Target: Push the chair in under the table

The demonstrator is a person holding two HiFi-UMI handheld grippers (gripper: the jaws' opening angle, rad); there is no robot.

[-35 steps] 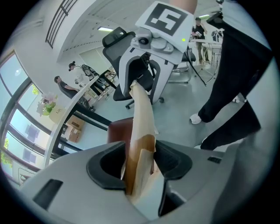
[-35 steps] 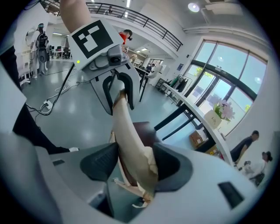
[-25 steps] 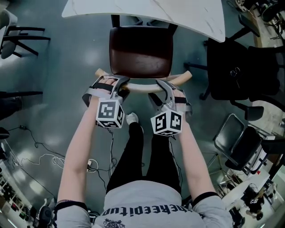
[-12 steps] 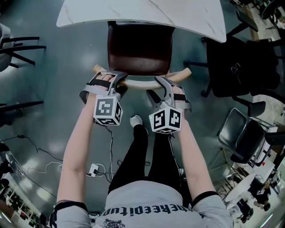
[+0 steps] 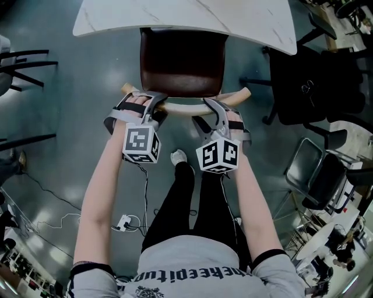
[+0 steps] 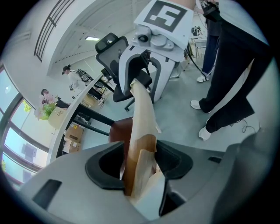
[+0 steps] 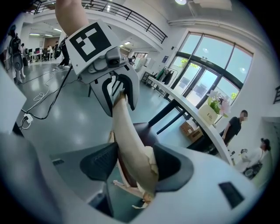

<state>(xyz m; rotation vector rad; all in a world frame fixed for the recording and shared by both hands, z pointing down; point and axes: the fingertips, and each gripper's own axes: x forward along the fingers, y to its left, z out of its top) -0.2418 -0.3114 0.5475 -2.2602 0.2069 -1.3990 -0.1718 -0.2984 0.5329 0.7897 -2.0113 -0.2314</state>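
- Your left gripper (image 5: 152,106) pinches the chair's wooden backrest (image 5: 185,109) near its left end.
- Your right gripper (image 5: 214,109) clamps the same backrest rail near the table (image 5: 175,17).

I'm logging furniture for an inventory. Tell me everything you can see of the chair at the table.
The chair has a smooth dark brown seat and a curved, pale wooden back rail with flared ends. It stands upright, the seat's front edge tucked under the white table. The left gripper and right gripper are each shut on the rail, either side of its middle. Its legs are mostly hidden.
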